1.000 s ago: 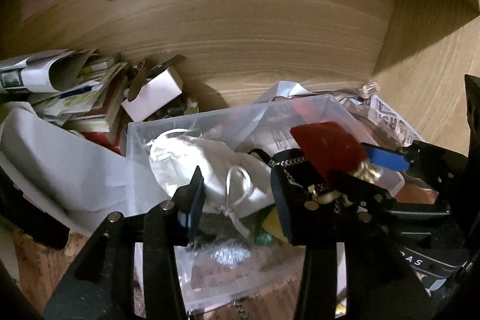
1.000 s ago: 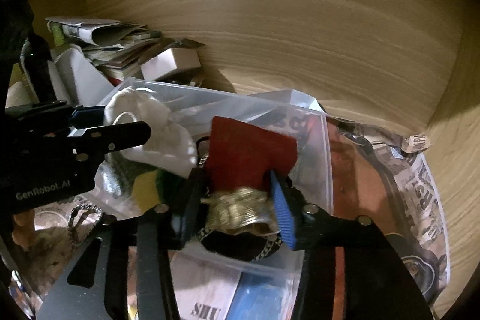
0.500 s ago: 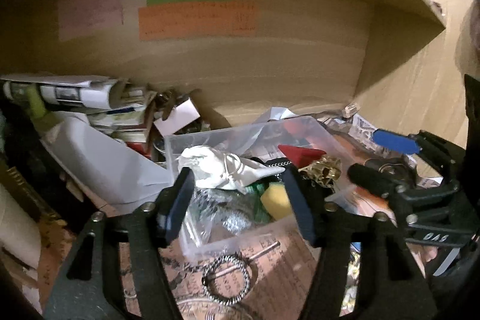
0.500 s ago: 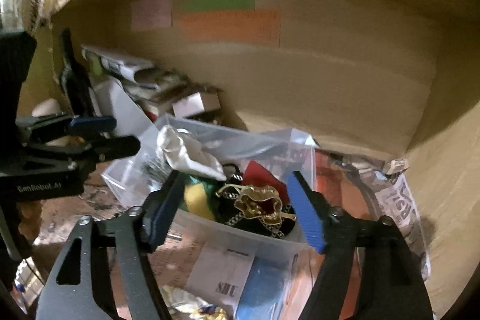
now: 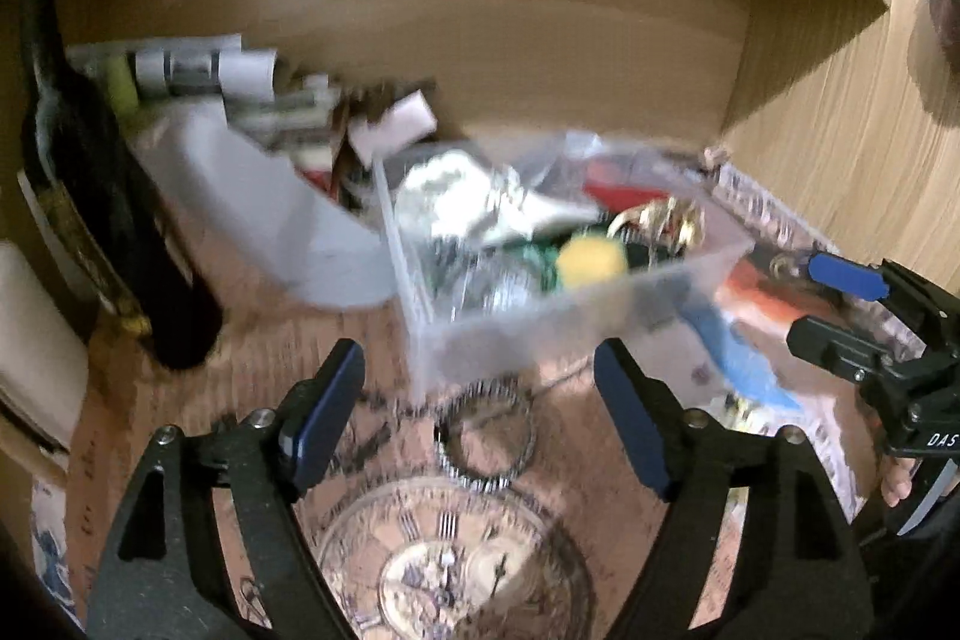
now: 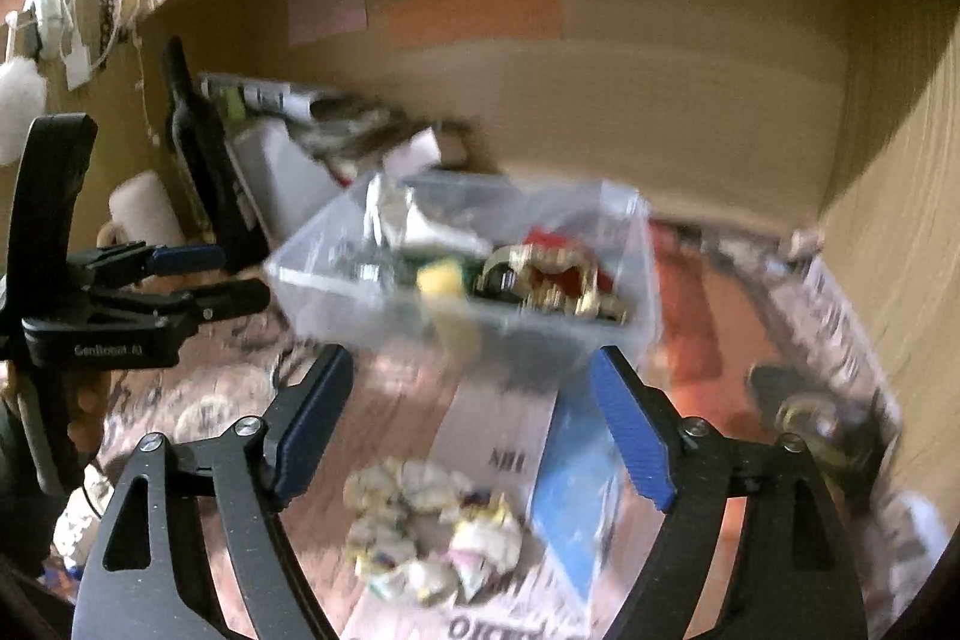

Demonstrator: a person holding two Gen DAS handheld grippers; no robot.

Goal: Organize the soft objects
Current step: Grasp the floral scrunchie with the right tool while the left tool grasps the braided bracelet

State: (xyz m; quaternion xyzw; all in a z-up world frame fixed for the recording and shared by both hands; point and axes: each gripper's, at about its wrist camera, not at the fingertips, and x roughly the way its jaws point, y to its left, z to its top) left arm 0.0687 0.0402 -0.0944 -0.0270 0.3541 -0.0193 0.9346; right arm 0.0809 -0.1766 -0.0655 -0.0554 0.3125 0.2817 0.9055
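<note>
A clear plastic bin [image 5: 576, 322] [image 6: 384, 304] stands on the desk under a shelf. In it lie a white drawstring pouch [image 5: 468, 202], a yellow sponge [image 5: 591, 259] [image 6: 441, 280], a red cloth [image 6: 564, 274] and a gold-trimmed black piece [image 6: 540, 292]. My left gripper [image 5: 480, 418] is open and empty, in front of the bin. My right gripper [image 6: 474, 418] is open and empty, also short of the bin. A crumpled soft wad [image 6: 432, 538] lies on the desk between the right fingers.
A dark bottle [image 5: 102, 220] stands at the left. A white bag [image 5: 258, 202] and stacked papers [image 5: 210, 67] lie behind it. A beaded bracelet [image 5: 486, 436] and a clock-face plate [image 5: 450, 562] lie near the left gripper. A blue booklet [image 6: 576, 490] lies on newspaper.
Both grippers have pulled back from the bin and opened wide. The right gripper let go of the red cloth and gold-trimmed piece, which now lie in the bin.
</note>
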